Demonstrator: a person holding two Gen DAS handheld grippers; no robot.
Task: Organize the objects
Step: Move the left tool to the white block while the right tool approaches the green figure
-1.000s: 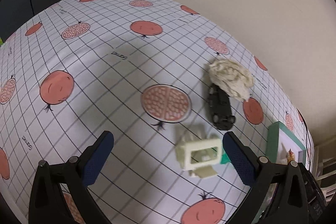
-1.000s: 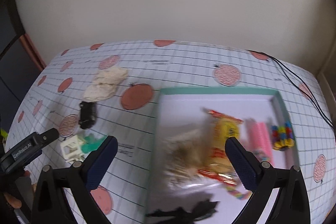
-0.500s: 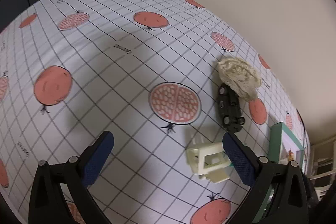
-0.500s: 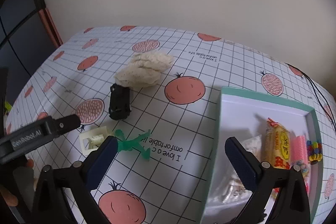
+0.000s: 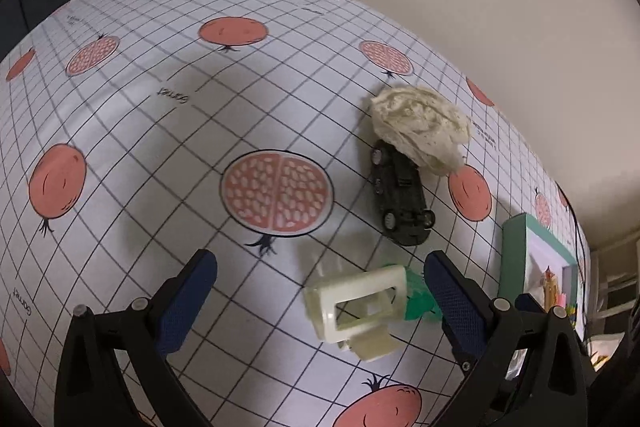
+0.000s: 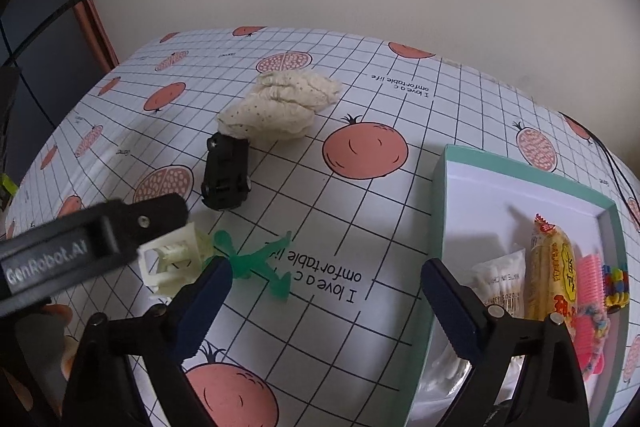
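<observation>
Left wrist view: the left gripper [image 5: 316,291] hangs with its 2 fingers spread wide over the cream clip [image 5: 358,307], gripping nothing. The clip lies on the tablecloth [image 5: 160,147] touching a green figure [image 6: 256,263], near the black car [image 5: 400,195] and cloth [image 5: 420,127]. The right gripper [image 6: 324,303] gapes empty beside the box [image 6: 440,247].

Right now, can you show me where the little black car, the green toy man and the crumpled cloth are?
black car [image 6: 226,175], right wrist view, on its underside.
green toy man [image 6: 256,264], right wrist view, on its body.
crumpled cloth [image 5: 420,125], left wrist view, on the middle of the bundle.
</observation>
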